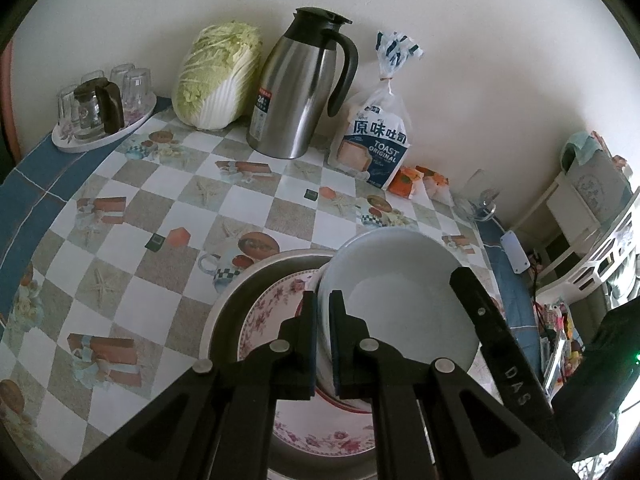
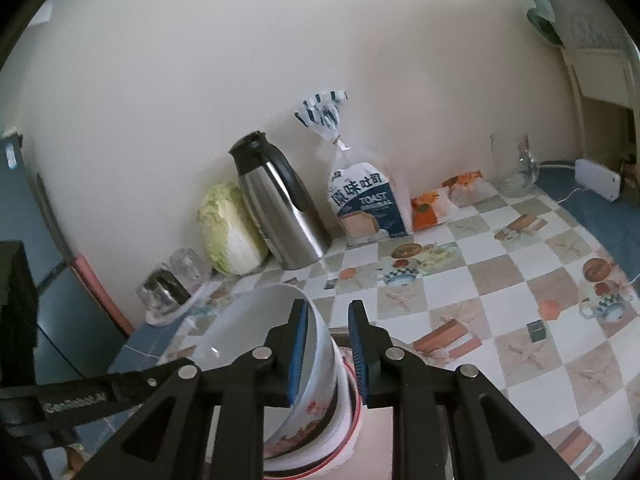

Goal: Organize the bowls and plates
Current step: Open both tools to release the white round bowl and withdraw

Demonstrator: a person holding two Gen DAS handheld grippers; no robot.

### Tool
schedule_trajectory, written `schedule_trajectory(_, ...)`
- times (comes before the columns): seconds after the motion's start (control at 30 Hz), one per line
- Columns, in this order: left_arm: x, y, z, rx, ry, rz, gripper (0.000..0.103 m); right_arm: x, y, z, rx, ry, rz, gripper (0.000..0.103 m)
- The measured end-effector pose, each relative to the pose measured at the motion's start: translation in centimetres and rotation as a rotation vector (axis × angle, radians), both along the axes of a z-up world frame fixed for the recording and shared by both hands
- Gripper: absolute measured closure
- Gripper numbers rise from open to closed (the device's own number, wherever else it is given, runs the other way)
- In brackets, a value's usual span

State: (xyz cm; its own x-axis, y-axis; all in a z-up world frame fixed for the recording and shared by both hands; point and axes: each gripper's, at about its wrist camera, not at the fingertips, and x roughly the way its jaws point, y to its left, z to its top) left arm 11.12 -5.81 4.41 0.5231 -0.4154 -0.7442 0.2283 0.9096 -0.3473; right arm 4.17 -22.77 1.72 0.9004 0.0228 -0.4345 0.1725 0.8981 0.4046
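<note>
The counter (image 1: 168,216) fills the view, checked cloth with teacups and starfish printed on it, running back to a pale wall. Along that wall, from the left-wrist view: a tray of upturned glasses (image 1: 105,104), a Chinese cabbage (image 1: 218,76), a tall steel thermos jug (image 1: 300,88), a bag of original toast (image 1: 374,136), orange snack packets (image 1: 420,180) and a glass mug (image 1: 478,196).

Down front sits the stack: a wide steel basin (image 1: 228,312) with a floral plate (image 1: 272,312) lying inside it, and on top a white bowl (image 1: 400,280), tilted up on its side.

Left claw (image 1: 323,300) is clamped tight on the near rim of that white bowl, pads pressed either side of the wall.

Right claw (image 2: 328,312) comes in from the opposite side. Its jaws stand a little apart: the left blue pad lies against the inside of the bowl wall (image 2: 320,360), while the right pad stands clear of the outside. A red-rimmed bowl (image 2: 352,432) sits nested just beneath.
</note>
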Motion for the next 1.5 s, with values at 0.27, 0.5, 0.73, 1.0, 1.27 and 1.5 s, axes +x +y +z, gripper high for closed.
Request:
schedule_trajectory(0.27,-0.2,0.2,0.5,-0.013,-0.005,0.005,0.097,0.1,-0.2,0.0,0.036,-0.005,0.021,0.092)
schedule_trajectory(0.5,-0.3,0.4,0.7,-0.008,-0.007,0.015,0.074,0.2,-0.2,0.1,0.026,0.023,0.016,0.091)
schedule_trajectory(0.73,-0.8,0.8,1.6,0.009,-0.033,0.032,0.048,0.1,0.9,0.9,-0.045,0.065,0.022,0.086)
schedule_trajectory(1.0,-1.5,1.9,2.3,0.063,-0.058,0.070,0.017,-1.1,2.1,2.4,-0.086,0.065,0.036,0.054)
schedule_trajectory(1.27,-4.0,4.0,2.3,0.165,-0.127,0.096,0.011,-4.2,2.4,2.9,-0.119,0.119,0.021,0.020)
schedule_trajectory(1.5,-6.9,4.8,1.1,0.275,-0.139,0.078,0.011,-7.8,1.7,1.2,-0.133,0.231,-0.001,0.003)
